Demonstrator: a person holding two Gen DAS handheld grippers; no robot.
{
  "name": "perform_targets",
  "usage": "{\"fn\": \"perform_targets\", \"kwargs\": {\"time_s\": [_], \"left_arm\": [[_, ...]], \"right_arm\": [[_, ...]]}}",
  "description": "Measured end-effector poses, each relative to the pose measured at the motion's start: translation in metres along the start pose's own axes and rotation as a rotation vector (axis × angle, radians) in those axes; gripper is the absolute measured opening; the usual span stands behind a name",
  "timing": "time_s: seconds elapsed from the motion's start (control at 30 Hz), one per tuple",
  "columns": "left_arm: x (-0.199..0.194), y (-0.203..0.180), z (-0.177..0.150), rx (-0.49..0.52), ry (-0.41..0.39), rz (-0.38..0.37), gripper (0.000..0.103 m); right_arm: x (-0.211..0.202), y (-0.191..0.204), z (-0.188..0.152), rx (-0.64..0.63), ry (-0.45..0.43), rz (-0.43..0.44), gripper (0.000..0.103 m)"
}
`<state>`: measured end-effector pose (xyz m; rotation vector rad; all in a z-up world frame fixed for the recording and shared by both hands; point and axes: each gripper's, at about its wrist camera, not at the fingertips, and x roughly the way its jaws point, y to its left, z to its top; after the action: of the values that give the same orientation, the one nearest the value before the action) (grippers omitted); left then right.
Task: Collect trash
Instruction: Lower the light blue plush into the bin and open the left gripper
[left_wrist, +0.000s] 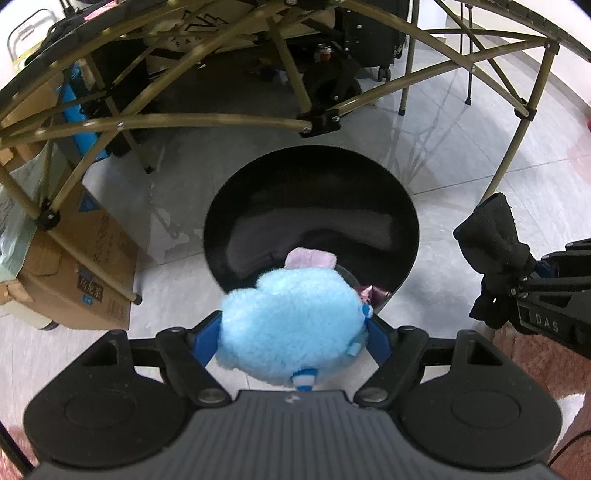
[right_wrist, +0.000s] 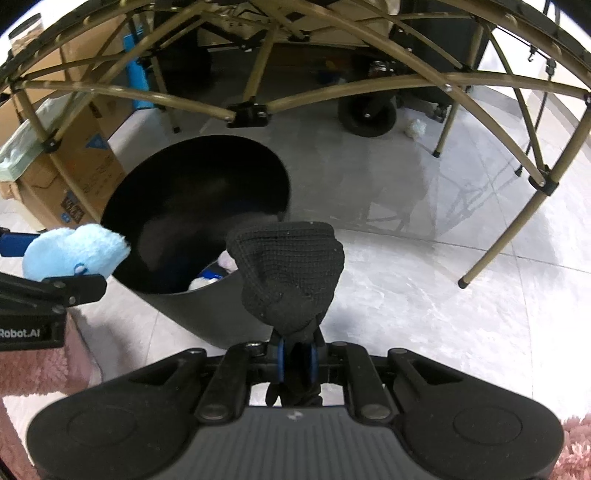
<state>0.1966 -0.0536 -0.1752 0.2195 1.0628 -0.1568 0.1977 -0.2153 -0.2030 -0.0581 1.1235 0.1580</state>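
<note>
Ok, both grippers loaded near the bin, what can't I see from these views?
- Bin contents: left view, blue plush covers the near part; right view, black cloth overlaps the rim.
- Right gripper pads: buried in the cloth.
- Bin base: right view, cut off by the gripper body.

Fluffy pale-blue plush toy (left_wrist: 291, 325), black coarse-knit cloth glove (right_wrist: 291, 273), glossy smooth black plastic bin (left_wrist: 314, 206) reflecting light inside, polished grey floor tiles (left_wrist: 461, 122) with sheen, matt brown cardboard box (left_wrist: 85, 266), shaggy pink rug (right_wrist: 40, 373), satin olive metal frame tubes (left_wrist: 207, 122).
</note>
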Motion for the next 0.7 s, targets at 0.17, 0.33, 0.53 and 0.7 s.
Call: {"fn": "perform_targets", "kwargs": {"time_s": [0.17,0.33,0.53,0.7], "left_arm": [[0.007,-0.007,0.013,0.012,0.001,-0.003,0.079],[0.015,-0.012,0.026,0.010,0.007,-0.009,0.079],[0.024,-0.019,0.038,0.019,0.020,-0.019,0.079],[0.034,-0.024,0.049,0.017,0.033,-0.024,0.079]], "right_arm": [[0.001,-0.002,0.003,0.011,-0.006,-0.011,0.012],[0.003,-0.007,0.007,0.029,-0.009,-0.023,0.012],[0.005,-0.015,0.013,0.062,-0.018,-0.040,0.012],[0.005,-0.022,0.018,0.078,-0.030,-0.062,0.012]]}}
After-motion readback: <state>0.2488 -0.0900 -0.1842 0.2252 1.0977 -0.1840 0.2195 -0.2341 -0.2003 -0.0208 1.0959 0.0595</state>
